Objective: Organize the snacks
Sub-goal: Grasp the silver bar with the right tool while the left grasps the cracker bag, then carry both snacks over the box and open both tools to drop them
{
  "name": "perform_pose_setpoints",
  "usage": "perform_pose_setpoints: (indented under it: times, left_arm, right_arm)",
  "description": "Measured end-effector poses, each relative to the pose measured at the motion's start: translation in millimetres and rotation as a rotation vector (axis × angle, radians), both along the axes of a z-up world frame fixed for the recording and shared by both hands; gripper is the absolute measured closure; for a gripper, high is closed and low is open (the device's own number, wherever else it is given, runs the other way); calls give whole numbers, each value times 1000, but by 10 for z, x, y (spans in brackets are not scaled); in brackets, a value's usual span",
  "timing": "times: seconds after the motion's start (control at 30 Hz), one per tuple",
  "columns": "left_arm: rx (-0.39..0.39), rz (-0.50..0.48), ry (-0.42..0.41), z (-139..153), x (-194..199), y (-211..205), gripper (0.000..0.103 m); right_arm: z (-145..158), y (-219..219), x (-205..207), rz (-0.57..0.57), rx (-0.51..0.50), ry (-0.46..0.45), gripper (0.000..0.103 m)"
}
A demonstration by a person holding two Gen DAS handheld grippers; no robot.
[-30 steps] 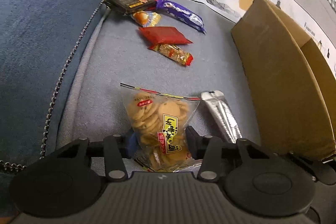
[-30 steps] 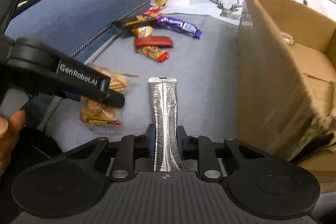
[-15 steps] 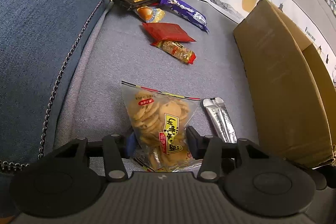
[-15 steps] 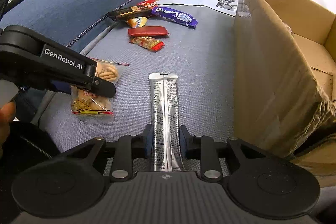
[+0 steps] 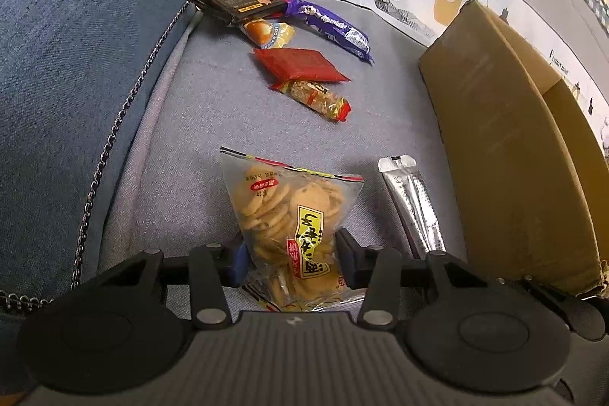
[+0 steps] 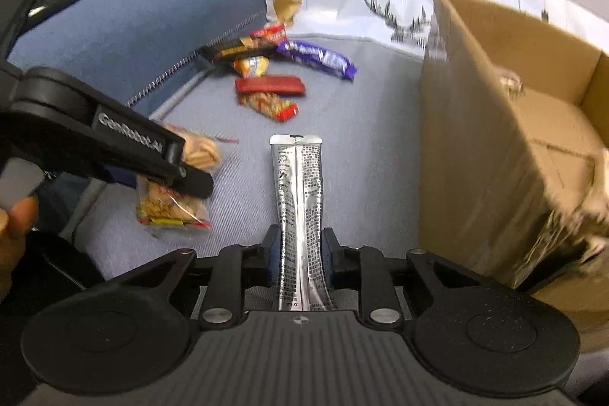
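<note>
Our right gripper (image 6: 300, 255) is clamped on a long silver foil stick pack (image 6: 300, 204), its long axis running straight ahead along the fingers. The open brown cardboard box (image 6: 475, 147) stands just to the right of it, so we judge this the nearer hand for the drop. Our left gripper (image 5: 291, 259) pinches a clear bag of round yellow crackers (image 5: 289, 219), lifted off the grey sofa cushion (image 5: 198, 109). Only the right view shows the box interior; the left sees just its outer wall and the loose wrappers beyond.
</note>
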State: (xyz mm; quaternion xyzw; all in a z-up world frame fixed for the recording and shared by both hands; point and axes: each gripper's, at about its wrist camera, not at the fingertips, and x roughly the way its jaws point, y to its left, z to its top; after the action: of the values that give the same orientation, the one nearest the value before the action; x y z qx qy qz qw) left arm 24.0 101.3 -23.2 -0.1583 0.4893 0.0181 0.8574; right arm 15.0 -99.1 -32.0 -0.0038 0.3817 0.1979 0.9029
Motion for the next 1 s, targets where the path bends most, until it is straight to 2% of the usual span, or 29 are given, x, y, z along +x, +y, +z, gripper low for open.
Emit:
perform_pose_setpoints:
  times: [0.43, 0.83, 1.0]
  left_arm:
    - [-12, -2, 18, -22, 12, 22, 52]
    - [-10, -11, -11, 5, -22, 5, 53]
    - [-14, -22, -52, 52, -58, -14, 53]
  right_arm:
    - [-125, 22, 45, 4, -23, 54, 80]
    - [-88, 7, -7, -2, -20, 14, 80]
    - [-3, -21, -60, -1, -4, -12, 80]
